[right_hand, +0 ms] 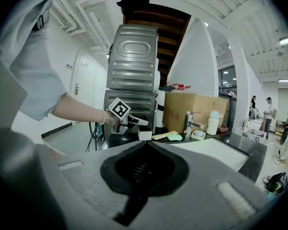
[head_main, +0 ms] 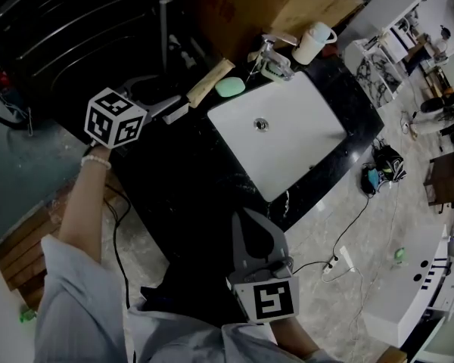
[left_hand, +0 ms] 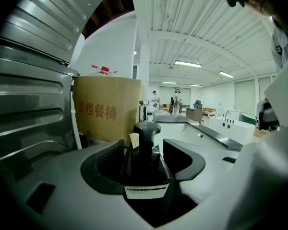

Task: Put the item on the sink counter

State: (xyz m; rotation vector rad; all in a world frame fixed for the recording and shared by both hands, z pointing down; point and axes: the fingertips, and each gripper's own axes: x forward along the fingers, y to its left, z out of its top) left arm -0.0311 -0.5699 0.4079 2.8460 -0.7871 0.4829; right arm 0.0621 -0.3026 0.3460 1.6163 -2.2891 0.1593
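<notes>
Your left gripper [left_hand: 143,143] has its jaws wide apart around the dark pump bottle [left_hand: 144,169], not gripping it. The bottle stands on the black counter [head_main: 183,169], left of the sink [head_main: 291,138]. Your right gripper [right_hand: 146,143] is closed and empty.

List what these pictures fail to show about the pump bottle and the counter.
- Pump bottle base: left gripper view, in shadow low inside the left hand-held gripper, so contact with the counter is unclear.
- Bottle label print: left gripper view, too small and blurred.
- Bottle body in head view: lost against the black counter.
</notes>
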